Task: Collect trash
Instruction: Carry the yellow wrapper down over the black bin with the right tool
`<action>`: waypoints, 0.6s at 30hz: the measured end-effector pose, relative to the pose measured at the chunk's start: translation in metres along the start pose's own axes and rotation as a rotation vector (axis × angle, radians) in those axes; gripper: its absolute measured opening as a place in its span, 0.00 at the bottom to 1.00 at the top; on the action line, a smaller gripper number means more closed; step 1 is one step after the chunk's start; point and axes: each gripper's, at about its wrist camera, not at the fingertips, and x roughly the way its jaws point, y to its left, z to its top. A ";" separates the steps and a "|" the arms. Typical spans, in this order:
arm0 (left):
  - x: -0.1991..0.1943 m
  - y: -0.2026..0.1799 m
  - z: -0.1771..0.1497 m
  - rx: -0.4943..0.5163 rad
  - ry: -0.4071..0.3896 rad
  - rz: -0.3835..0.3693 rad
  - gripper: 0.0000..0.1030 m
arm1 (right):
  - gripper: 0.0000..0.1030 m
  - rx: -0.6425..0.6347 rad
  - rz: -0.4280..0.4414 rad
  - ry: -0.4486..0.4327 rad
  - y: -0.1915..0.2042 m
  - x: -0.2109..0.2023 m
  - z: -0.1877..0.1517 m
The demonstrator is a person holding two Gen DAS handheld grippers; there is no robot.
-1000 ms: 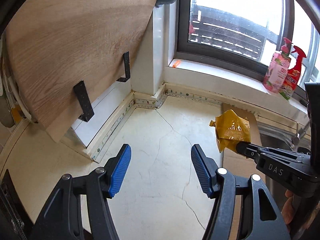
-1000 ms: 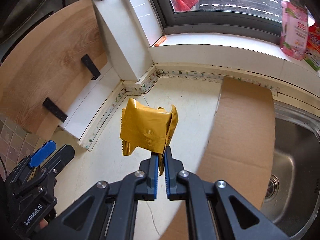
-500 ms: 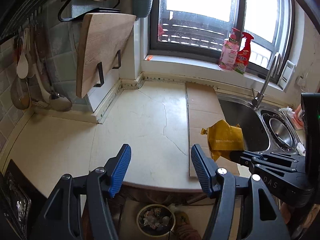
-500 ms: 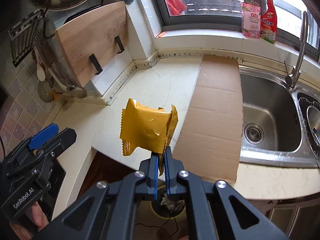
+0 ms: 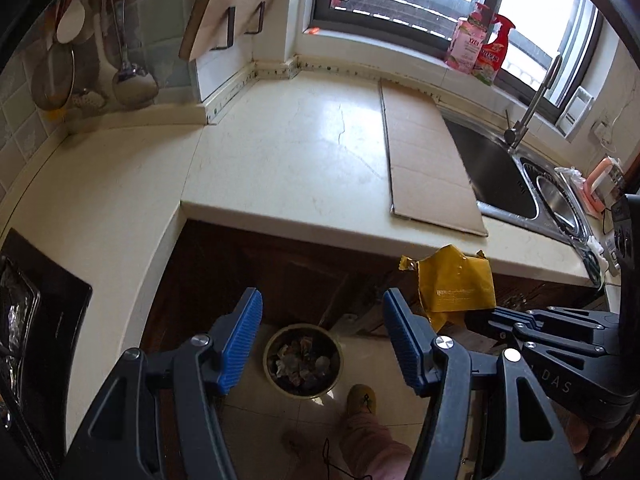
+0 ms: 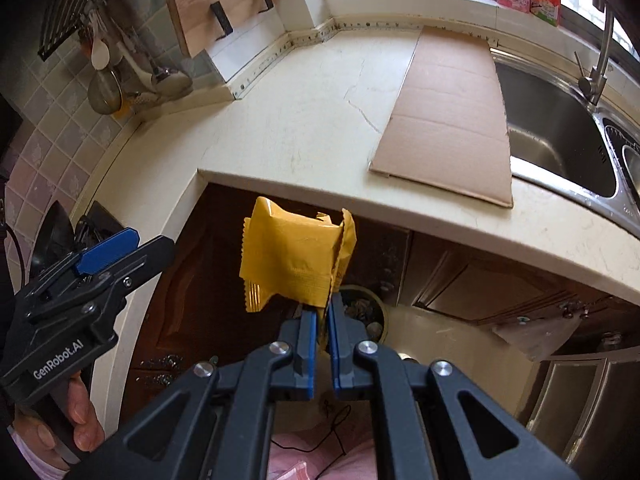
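Observation:
My right gripper (image 6: 323,312) is shut on the lower edge of a crumpled yellow wrapper (image 6: 294,258), held in the air in front of the counter edge. In the left wrist view the same wrapper (image 5: 454,286) hangs at the right, above and to the right of a round trash bin (image 5: 303,362) on the floor, which holds several scraps. In the right wrist view the wrapper and my fingers hide most of the bin (image 6: 366,312). My left gripper (image 5: 320,336) is open with nothing between its blue pads, directly over the bin.
The cream countertop (image 5: 288,152) carries a flat cardboard sheet (image 5: 428,160) next to a steel sink (image 5: 504,176). Dark wooden cabinet doors (image 6: 224,280) run under the counter. A foot in a yellow slipper (image 5: 362,398) stands by the bin. A black hob (image 5: 32,304) lies at the left.
Both grippers have pulled back from over the counter to beyond its front edge and tilted down. The floor bin has come into fuller view. The right gripper still grips the wrapper.

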 end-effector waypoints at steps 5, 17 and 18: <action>0.049 0.016 -0.029 -0.033 0.092 0.044 0.59 | 0.05 0.015 0.010 0.107 -0.004 0.052 -0.019; 0.219 0.063 -0.109 -0.159 0.256 0.121 0.78 | 0.05 0.042 0.001 0.316 -0.048 0.260 -0.073; 0.232 0.065 -0.115 -0.162 0.260 0.133 0.79 | 0.05 0.045 0.004 0.331 -0.052 0.283 -0.080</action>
